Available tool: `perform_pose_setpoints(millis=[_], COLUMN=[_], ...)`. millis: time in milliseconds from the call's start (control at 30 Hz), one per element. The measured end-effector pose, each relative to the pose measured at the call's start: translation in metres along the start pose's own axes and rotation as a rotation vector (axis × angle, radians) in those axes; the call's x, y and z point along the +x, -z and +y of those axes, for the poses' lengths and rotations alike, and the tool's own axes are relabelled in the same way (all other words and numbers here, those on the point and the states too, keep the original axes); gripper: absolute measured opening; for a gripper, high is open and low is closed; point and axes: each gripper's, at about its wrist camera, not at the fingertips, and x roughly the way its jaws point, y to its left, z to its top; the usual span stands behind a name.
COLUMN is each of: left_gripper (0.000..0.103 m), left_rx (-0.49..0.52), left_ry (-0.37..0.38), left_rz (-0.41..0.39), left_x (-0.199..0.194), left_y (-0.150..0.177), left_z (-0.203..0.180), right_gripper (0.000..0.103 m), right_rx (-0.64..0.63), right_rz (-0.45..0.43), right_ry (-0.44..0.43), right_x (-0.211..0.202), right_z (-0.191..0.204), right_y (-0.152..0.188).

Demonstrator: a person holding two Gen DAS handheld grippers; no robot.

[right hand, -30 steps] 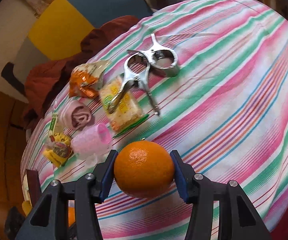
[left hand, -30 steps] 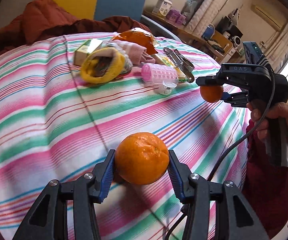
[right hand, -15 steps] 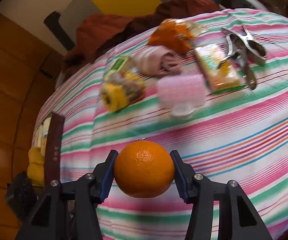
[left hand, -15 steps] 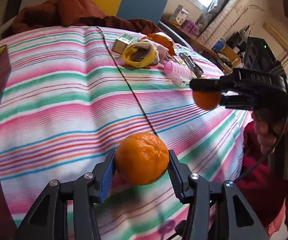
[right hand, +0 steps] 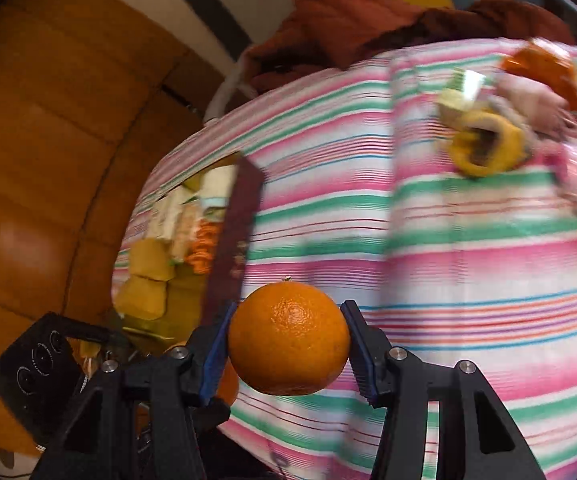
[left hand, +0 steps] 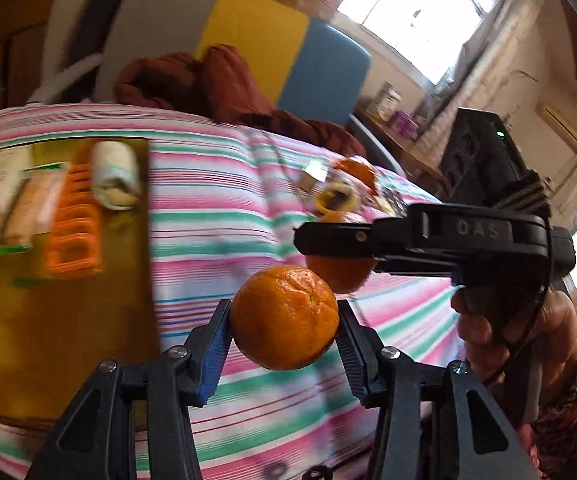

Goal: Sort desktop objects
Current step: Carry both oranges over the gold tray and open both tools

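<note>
The left claw (left hand: pixel 284 320) is squeezed shut on an orange (left hand: pixel 284 316), one blue pad on each side, and holds it up in the air over the striped table (left hand: pixel 216 208). Just past it, the right claw (left hand: pixel 340 248) comes in from the right side, held by a hand (left hand: pixel 504 328), and it grips a second orange (right hand: pixel 288 338) the same way. To the left on the table sits a box (left hand: pixel 48 340) with a dark wall. Inside it are an orange plastic thing (left hand: pixel 72 224), a white roll (left hand: pixel 114 176) and some blurry packets. Farther back on the table lies a little pile with a yellow ring-shaped thing (right hand: pixel 486 146); the rest is too blurry to tell. Behind the table is a reddish-brown cloth (left hand: pixel 208 80).
</note>
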Motion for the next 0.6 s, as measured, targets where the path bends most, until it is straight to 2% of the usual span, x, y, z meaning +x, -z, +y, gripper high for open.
perform_pose_setpoints(millis=[100,200,300,400,467,533,600], left_gripper=[0.051,0.051,0.051,0.050,0.055,0.062,0.063], left_rx=[-0.074,-0.167,-0.211,-0.241,-0.269,-0.286,-0.276], left_ry=[-0.085,-0.133,-0.192,-0.242,-0.270,-0.280,-0.273], left_rz=[-0.020,-0.028,-0.011,0.008,0.009,-0.039,-0.086], left_x=[-0.017,-0.029,-0.031,-0.030,-0.035,-0.048,-0.060], left_y=[0.000,0.001,0.003,0.007,0.007,0.007,0.007], left_z=[0.042,0.085,0.116,0.140,0.153,0.155,0.151], right_gripper=[0.054,0.054,0.054,0.054,0.054,0.055,0.056], right_rx=[-0.078,-0.137,-0.187,-0.196,-0.180,-0.176,-0.192], right_rz=[0.036,0.078,0.130,0.184,0.210,0.199,0.177], right_ry=[-0.007,-0.022,0.000,0.025,0.027,0.030,0.015], right_x=[0.031,0.058,0.094,0.131,0.152,0.165,0.169], right_z=[0.045,0.079,0.110,0.125,0.130,0.137,0.147], right_y=[-0.003,-0.002,0.001,0.002,0.003,0.002,-0.002])
